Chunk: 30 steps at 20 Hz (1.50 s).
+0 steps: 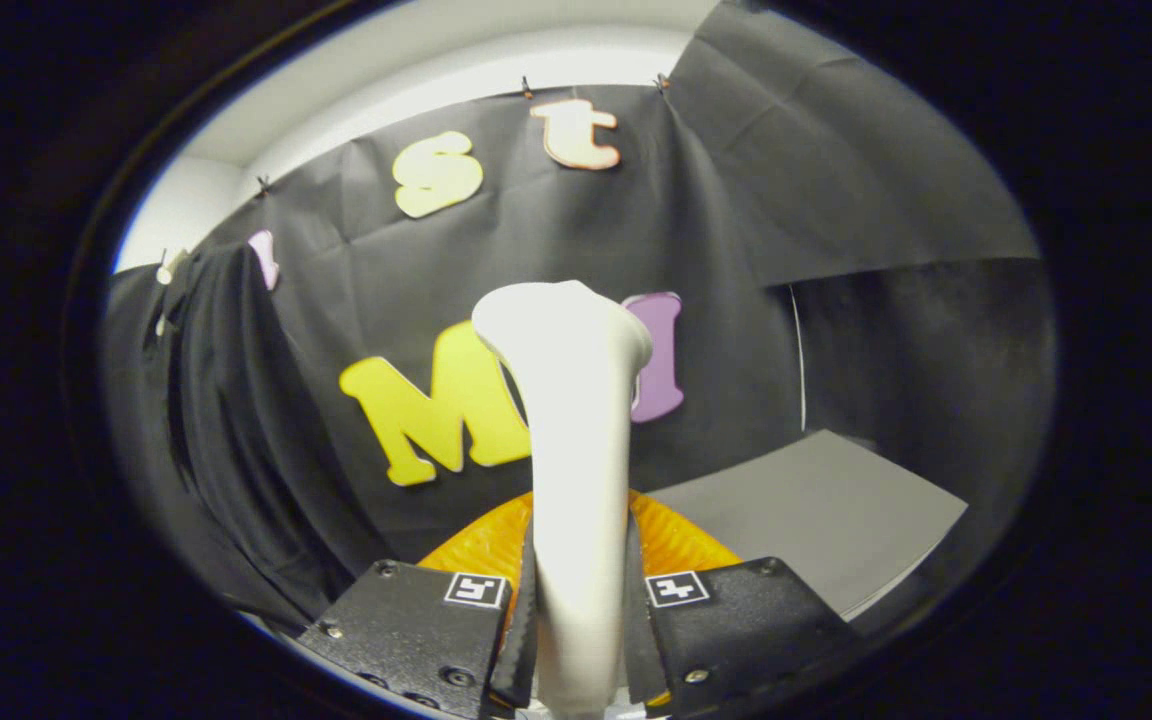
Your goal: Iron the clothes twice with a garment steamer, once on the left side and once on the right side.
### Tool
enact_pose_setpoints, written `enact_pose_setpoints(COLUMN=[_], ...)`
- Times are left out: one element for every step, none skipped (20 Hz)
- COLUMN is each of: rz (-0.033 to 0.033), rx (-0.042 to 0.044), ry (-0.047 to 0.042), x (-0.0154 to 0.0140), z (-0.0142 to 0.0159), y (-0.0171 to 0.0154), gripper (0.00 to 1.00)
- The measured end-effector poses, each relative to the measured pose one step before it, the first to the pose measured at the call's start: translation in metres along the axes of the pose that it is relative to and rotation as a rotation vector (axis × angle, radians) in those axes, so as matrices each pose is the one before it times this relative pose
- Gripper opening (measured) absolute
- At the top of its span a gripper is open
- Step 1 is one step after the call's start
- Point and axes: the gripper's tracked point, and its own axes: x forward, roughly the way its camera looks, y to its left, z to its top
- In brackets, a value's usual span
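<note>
Gripper view: I've got the gripper (579, 620) clamped on the garment steamer (576, 450), both fingers (406, 625) pressing its white handle from either side, no gap showing. Steamer stands upright between the fingers, its flared head (561, 320) up beyond them, in front of the booth's black cloth wall. Which way the head faces I can't tell from here. Under the handle and just ahead of the fingers there's an orange ribbed piece (681, 540); can't tell whether it's part of the steamer or something separate. Dark garment (226, 420) hangs on the left, well apart from the steamer head, not touching it, pale hanger end (171, 268) at its top. Grey bench (816, 510) sits right of the steamer, beyond the right finger.
</note>
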Motion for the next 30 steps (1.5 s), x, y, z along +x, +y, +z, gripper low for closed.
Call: enact_pose_setpoints(rz=[0.01662, 0.01738, 0.01669, 0.01867, 0.02006, 0.0211, 0.02026, 0.01724, 0.02153, 0.02277, 0.02573, 0.02996, 0.03054, 0.02868, 0.0229, 0.01237, 0.00676, 0.00605, 0.01605, 0.02155, 0.01814, 0.00948, 0.0061, 0.01443, 0.01358, 0.00935, 0.00659, 0.00516, 0.00548, 0.00063], rx=[-0.00574, -0.00587, -0.01172, -0.01018, -0.00916, -0.00693, -0.00327, 0.00124, 0.0052, 0.00859, 0.01391, 0.01617, 0.01884, 0.01961, 0.01431, 0.00348, -0.00178, -0.00644, -0.00192, -0.00163, -0.00693, -0.01569, -0.01822, -0.01278, -0.01471, -0.01953, -0.02082, -0.01801, -0.01234, -0.00871], ry=[-0.03276, -0.03675, -0.03242, -0.03577, -0.0318, -0.03101, -0.02757, -0.02196, -0.01975, -0.01569, -0.01714, -0.01339, -0.01375, -0.01881, -0.02229, -0.01728, -0.0204, -0.00853, -0.00733, -0.00619, -0.00616, -0.00308, 0.00017, 0.0013, 0.00265, 0.00358, 0.00973, 0.01206, 0.01091, 0.01302], x=[-0.00946, -0.00813, -0.0079, -0.00681, -0.00628, -0.00452, -0.0052, -0.0023, 0.00163, 0.00169, 0.00296, 0.00223, 0.00155, 0.00113, 0.00097, 0.00219, 0.00283, 0.00342, 0.00295, 0.00359, 0.00256, 0.00411, 0.00257, 0.00262, 0.00208, 0.00016, -0.001, -0.00151, -0.00141, -0.00106], z=[0.00665, 0.0068, 0.00609, 0.00626, 0.00571, 0.006, 0.00509, 0.00604, 0.00464, 0.00431, 0.00425, 0.00342, 0.00188, 0.00471, 0.00465, 0.00355, 0.00344, 0.00147, 0.00097, 0.00073, 0.00113, -0.00024, -0.00099, -0.00262, -0.00433, -0.0041, -0.00625, -0.00662, -0.00688, -0.00618], y=[0.01534, 0.01571, 0.01689, 0.01579, 0.01754, 0.01621, 0.01672, 0.01523, 0.0152, 0.01643, 0.01499, 0.01656, 0.01606, 0.01536, 0.01485, 0.01058, 0.00908, 0.00958, 0.01272, 0.01267, 0.01079, 0.00795, 0.00687, 0.00857, 0.00865, 0.00623, 0.00477, 0.00304, 0.00343, 0.00149], gripper=[0.38, 0.38, 0.38, 0.38, 0.38, 0.38, 0.37, 0.37, 0.37, 0.37, 0.37, 0.37, 0.37, 0.37, 0.37, 0.37, 0.37, 0.37, 0.37, 0.37, 0.37, 0.37, 0.37, 0.37, 0.37, 0.37, 0.37, 0.37, 0.37, 0.37])
